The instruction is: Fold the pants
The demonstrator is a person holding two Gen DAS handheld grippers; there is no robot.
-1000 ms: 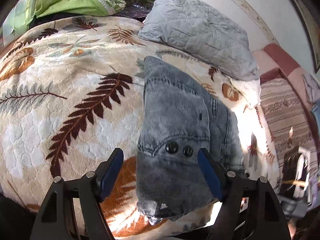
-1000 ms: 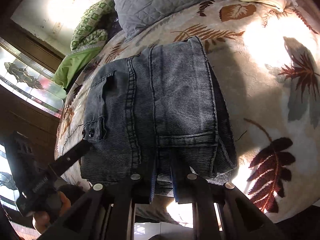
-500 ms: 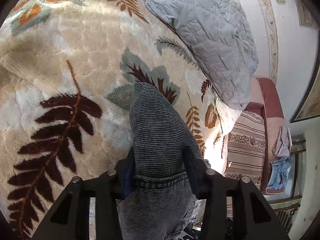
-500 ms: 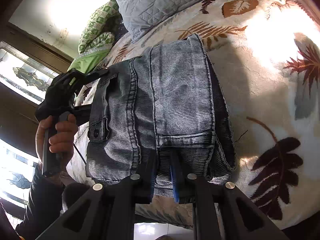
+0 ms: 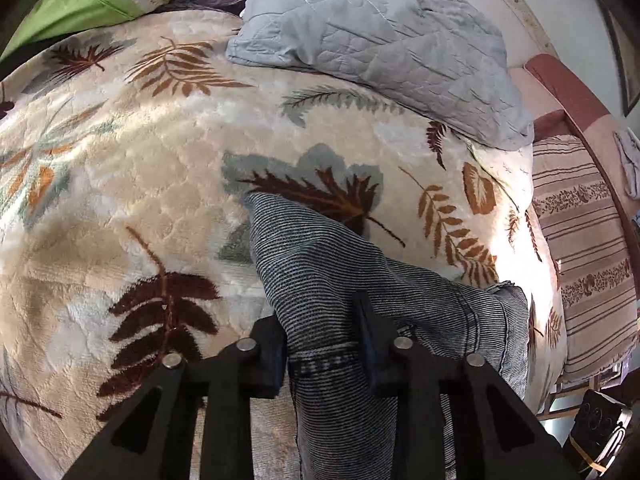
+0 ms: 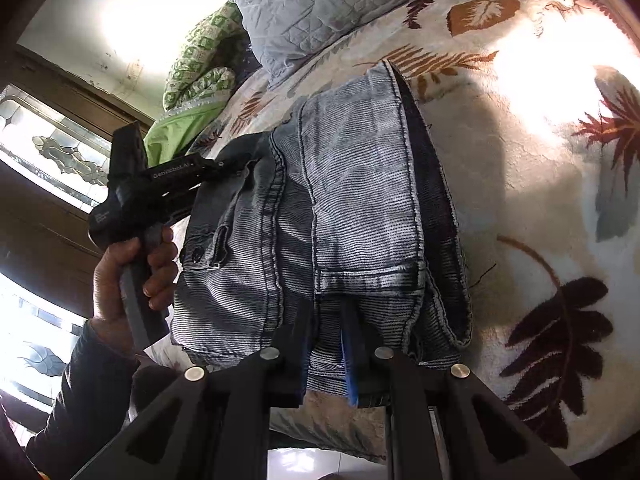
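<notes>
Grey washed denim pants [image 6: 352, 216] lie folded on a leaf-patterned blanket [image 6: 540, 184] on a bed. My right gripper [image 6: 326, 320] is shut on the near edge of the fold, by the hem. My left gripper [image 5: 322, 320] is shut on the pants [image 5: 320, 264] at their left side and holds a bunch of fabric raised off the blanket [image 5: 120, 200]. In the right wrist view the left gripper [image 6: 224, 166] shows as a black tool in a hand, its tip at the pants' far left edge.
A grey quilted pillow [image 5: 380, 40] lies at the head of the bed. Green bedding [image 5: 80, 4] is piled at the far left corner. A striped seat [image 5: 580, 248] stands beside the bed on the right. A dark wooden window frame [image 6: 48, 128] is at left.
My left gripper went from open in front of the pants to shut on their left edge and has lifted the fabric. My right gripper has stayed shut on the near edge.
</notes>
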